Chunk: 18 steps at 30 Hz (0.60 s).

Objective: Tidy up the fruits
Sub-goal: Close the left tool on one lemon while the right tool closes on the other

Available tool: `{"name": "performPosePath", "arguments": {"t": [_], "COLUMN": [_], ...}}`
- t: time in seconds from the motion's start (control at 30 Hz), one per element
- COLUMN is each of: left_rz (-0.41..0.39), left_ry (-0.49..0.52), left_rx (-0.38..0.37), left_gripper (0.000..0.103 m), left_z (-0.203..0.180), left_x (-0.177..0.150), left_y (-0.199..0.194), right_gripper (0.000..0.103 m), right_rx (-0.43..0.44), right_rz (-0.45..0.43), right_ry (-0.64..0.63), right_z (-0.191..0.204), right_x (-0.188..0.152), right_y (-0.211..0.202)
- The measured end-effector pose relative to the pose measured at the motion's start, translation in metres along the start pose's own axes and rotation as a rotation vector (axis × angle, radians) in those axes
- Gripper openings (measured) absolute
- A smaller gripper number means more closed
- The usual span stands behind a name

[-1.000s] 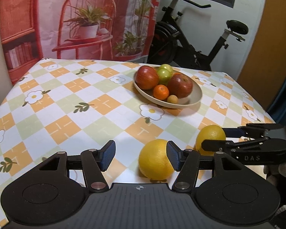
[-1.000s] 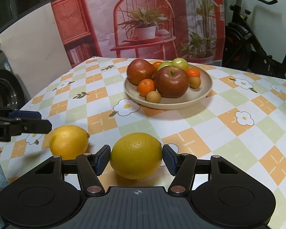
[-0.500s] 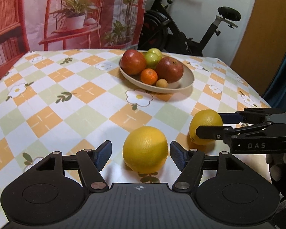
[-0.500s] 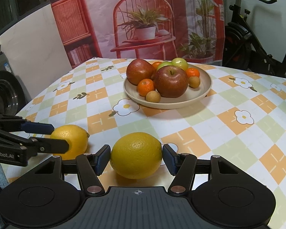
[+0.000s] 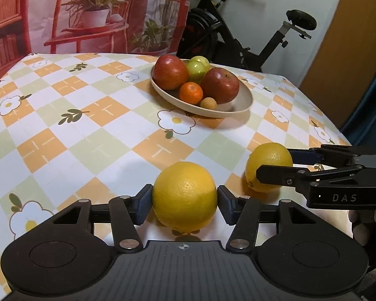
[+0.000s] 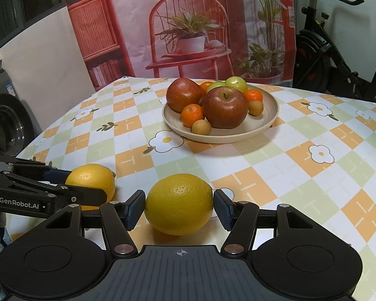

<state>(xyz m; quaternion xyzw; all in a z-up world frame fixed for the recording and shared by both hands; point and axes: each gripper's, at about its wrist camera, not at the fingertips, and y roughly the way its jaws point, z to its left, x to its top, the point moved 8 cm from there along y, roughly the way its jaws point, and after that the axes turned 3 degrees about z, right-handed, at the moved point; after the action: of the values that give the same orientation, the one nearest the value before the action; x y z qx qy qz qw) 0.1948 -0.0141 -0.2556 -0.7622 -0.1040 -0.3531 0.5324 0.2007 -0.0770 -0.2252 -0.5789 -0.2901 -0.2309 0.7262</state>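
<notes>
Two yellow citrus fruits lie on the checked tablecloth near its front edge. My left gripper (image 5: pixel 185 202) has the left-hand fruit (image 5: pixel 185 195) between its blue pads; the jaws are closing and both pads touch its sides. In the right wrist view the same gripper (image 6: pixel 87 184) reaches in from the left around that fruit (image 6: pixel 92 178). My right gripper (image 6: pixel 179 207) is shut on the other fruit (image 6: pixel 179 202), which rests on the cloth; the left wrist view shows this gripper (image 5: pixel 275 165) and its fruit (image 5: pixel 265 160) at the right.
A beige plate (image 5: pixel 238 107) (image 6: pixel 270 115) farther back holds two red apples, green fruits, small oranges and small brown fruits. An exercise bike (image 5: pixel 238 37) stands behind the table. A washing machine (image 6: pixel 5 123) is off the table's left edge.
My left gripper has swung right and sunk until the yellow fruit sits centred between its jaws, and the jaws have narrowed onto it. The right gripper and its fruit have kept still.
</notes>
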Motion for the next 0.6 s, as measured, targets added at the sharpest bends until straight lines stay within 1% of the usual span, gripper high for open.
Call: {"name": "performPosePath", "arguments": {"t": [0.6], "left_rz": [-0.077], "left_ry": [-0.086], "left_rx": [0.017], "left_gripper": [0.058], "left_z": [0.004], "left_x": [-0.011], "left_y": [-0.009], "right_gripper": [0.056], "right_rx": [0.0], "right_rz": [-0.02], "right_ry": [0.0], "right_z": [0.002], "right_x": [0.0], "right_y": [-0.001]}}
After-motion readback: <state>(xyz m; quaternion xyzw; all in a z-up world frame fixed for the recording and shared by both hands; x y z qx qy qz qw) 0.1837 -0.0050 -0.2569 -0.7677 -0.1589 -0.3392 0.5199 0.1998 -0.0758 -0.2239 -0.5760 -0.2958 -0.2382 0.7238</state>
